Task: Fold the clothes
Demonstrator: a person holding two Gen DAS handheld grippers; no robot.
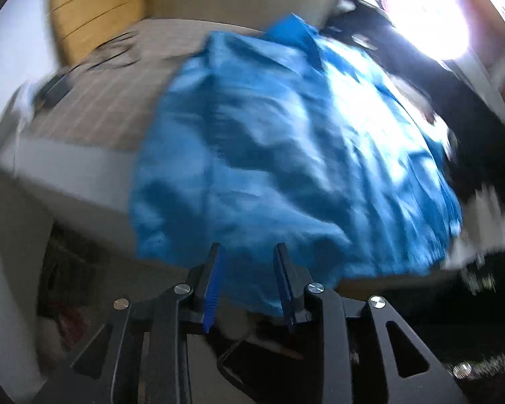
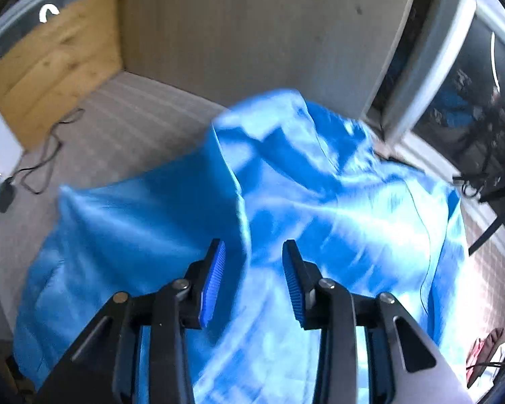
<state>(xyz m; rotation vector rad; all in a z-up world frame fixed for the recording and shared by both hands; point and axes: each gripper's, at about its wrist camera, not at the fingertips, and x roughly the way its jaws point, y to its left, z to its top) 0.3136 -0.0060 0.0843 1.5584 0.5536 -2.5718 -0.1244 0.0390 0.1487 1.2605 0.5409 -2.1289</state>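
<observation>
blue garment [image 1: 286,155], rumpled, spread across a striped grey bed [image 1: 118,101]; in the left wrist view it fills the centre and right of the frame, its lower edge hanging over the bed's near side. in the right wrist view the same garment [image 2: 286,202] covers the centre and lower frame, one flap reaching lower left. left gripper [image 1: 249,252], bottom centre, jaws wide, blue pads bare, nothing held, hem just beyond the tips. right gripper [image 2: 254,252], bottom centre, jaws wide, nothing held, over the cloth; contact cannot be told. wooden headboard [image 2: 57,67], upper left. black cable [image 2: 37,168] on the bed, left. mirror [image 2: 454,84], upper right. both views motion-blurred.
</observation>
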